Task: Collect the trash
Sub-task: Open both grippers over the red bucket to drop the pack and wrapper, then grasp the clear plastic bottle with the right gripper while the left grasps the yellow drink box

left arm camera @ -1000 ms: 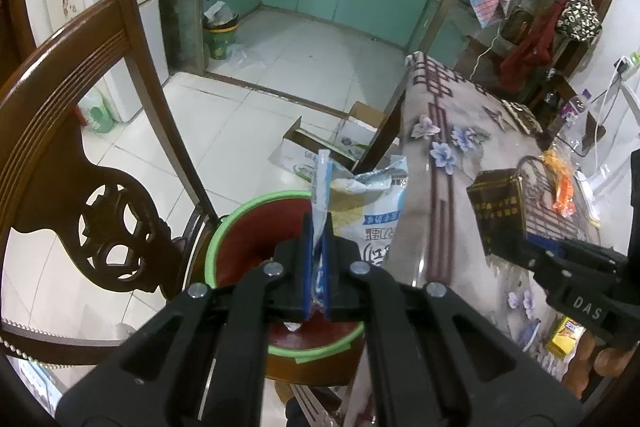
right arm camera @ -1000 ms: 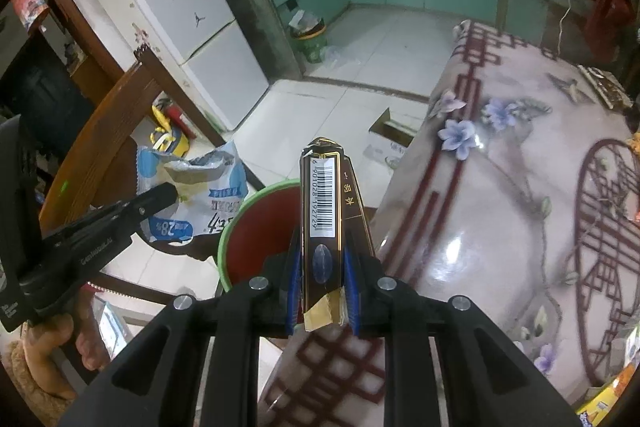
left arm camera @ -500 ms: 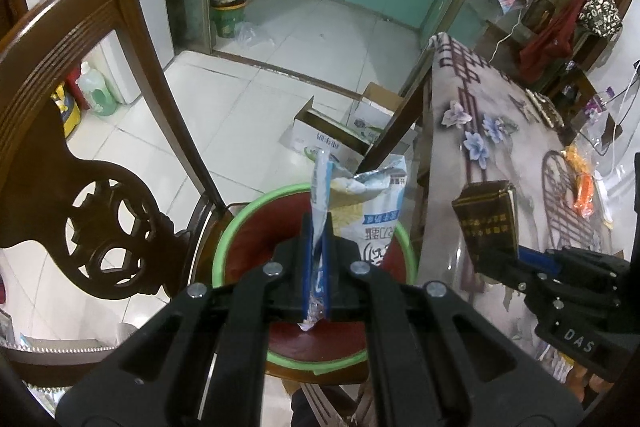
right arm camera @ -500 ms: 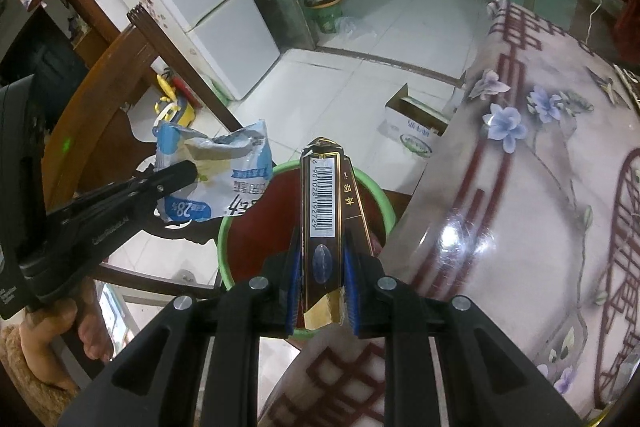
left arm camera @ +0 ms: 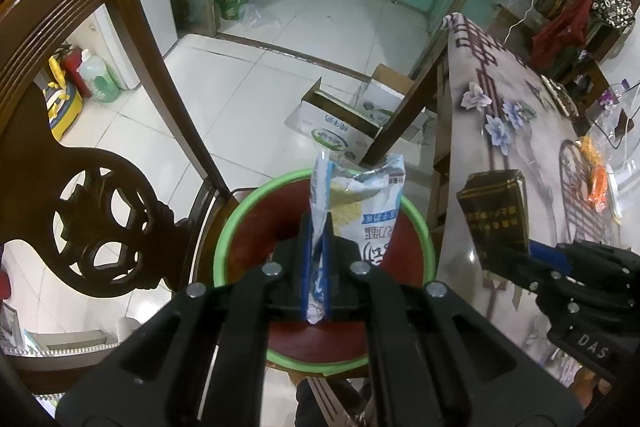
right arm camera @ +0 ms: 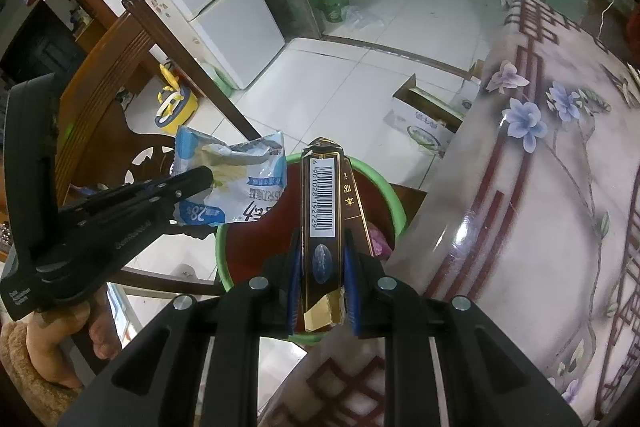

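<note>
I have two pieces of trash in hand. My left gripper (left arm camera: 316, 267) is clamped flat on a crumpled blue-and-white snack bag (left arm camera: 360, 199), its blue pads pressed tight against the bag's edge. The bag hangs over the open mouth of a red bin with a green rim (left arm camera: 228, 239). My right gripper (right arm camera: 320, 267) is closed on a dark brown cigarette pack (right arm camera: 326, 211) with gold trim and a white barcode label facing up; the pack stands lengthwise between the fingers, its torn end toward the camera. From the right wrist view the pack sits above the near side of the bin (right arm camera: 394, 203), just beside the table's rounded edge.

In the right wrist view I see the left gripper (right arm camera: 200, 181) coming in from the left with the bag (right arm camera: 236, 183) at the bin's far rim, and a hand (right arm camera: 68, 339) on its handle in the lower left corner.

The bin stands on the seat of a carved wooden chair (left arm camera: 92, 163), between the chair back and the table (left arm camera: 500, 163), which wears a shiny floral cover. Beyond, on the white tiled floor (left arm camera: 260, 75), an open cardboard box (left arm camera: 340, 123) lies near the table's far corner.
</note>
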### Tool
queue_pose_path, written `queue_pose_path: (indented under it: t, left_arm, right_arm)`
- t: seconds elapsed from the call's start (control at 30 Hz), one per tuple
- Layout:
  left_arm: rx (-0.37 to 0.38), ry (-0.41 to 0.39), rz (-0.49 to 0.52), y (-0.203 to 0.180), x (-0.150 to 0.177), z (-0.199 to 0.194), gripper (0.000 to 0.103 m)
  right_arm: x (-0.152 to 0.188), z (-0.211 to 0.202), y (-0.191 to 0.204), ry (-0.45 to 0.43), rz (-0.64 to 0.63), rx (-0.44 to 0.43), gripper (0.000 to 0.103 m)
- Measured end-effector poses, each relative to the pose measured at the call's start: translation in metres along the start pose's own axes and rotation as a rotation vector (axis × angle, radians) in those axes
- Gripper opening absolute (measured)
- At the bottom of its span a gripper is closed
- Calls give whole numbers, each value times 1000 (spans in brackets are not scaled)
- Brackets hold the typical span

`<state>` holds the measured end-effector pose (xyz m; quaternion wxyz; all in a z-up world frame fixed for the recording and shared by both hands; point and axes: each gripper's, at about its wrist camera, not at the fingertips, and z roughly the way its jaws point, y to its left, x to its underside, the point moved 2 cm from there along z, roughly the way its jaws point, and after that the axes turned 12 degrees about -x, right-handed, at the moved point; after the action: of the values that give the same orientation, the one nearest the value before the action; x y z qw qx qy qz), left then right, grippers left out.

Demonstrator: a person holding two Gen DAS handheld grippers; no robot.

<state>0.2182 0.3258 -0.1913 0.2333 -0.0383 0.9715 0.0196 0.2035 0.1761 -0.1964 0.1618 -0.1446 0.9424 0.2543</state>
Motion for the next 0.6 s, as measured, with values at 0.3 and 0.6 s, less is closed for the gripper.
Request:
queue_pose_path:
  t: [0.3, 0.6]
  left_arm:
    - [-41, 5, -26, 9, 1, 1, 21]
    - [-33, -47, -74, 20, 4, -25, 47]
  right_arm:
    - [-1, 1, 4, 1, -19, -27, 52]
    - [4, -31, 10, -65, -38, -14, 53]
